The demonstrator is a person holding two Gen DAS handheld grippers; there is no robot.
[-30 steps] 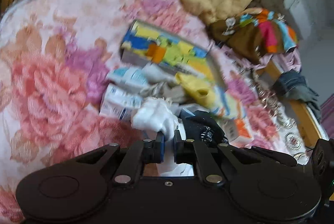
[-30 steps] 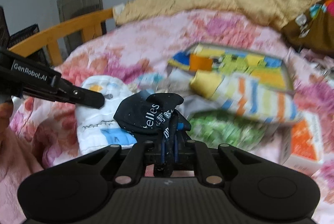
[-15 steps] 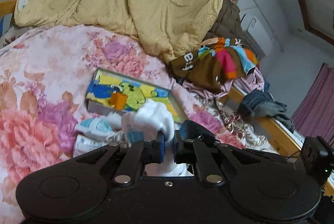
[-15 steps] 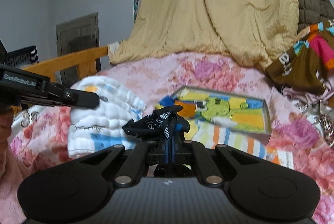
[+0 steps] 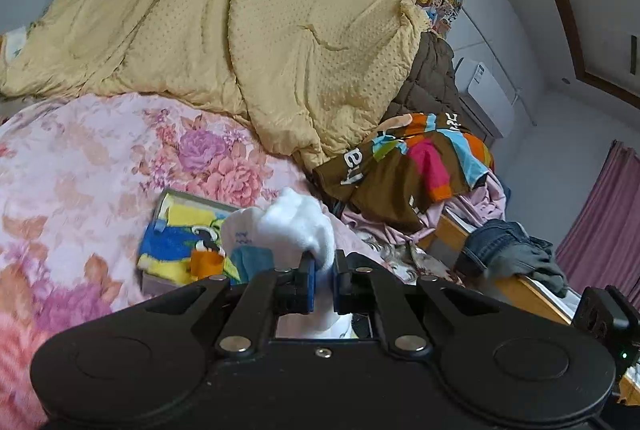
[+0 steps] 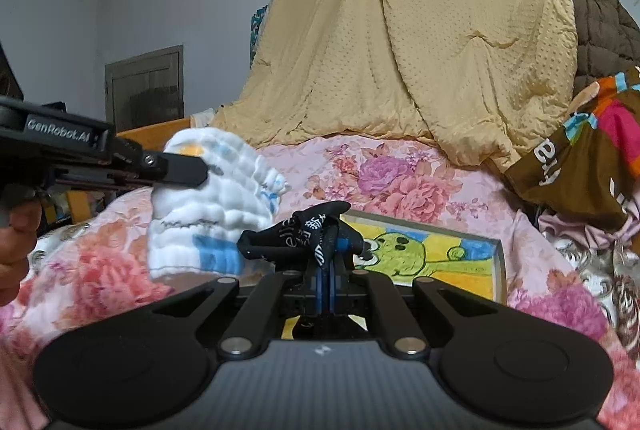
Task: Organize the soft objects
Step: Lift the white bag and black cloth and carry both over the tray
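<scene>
Both views are taken low and close over the floral bedspread (image 5: 92, 165), facing the draped yellow quilt (image 5: 248, 29). The cartoon-printed tray (image 6: 424, 254) before that quilt is shared. The left gripper (image 6: 200, 169) is seen in the right wrist view, left of the quilt.

Two tools are in view: the left tool (image 5: 323, 280) and the right tool (image 6: 329, 280), each pinching one sock. That makes two socks: one white sock (image 5: 296, 226) with blue patches and one black sock (image 6: 304, 234) with white lettering. One shallow box (image 6: 460, 262) with a cartoon print lies on the one floral bed (image 5: 100, 165). One yellow quilt (image 5: 240, 29), one brown multicoloured garment (image 5: 404, 173) and one pair of jeans (image 5: 508, 254) complete the count.
</scene>
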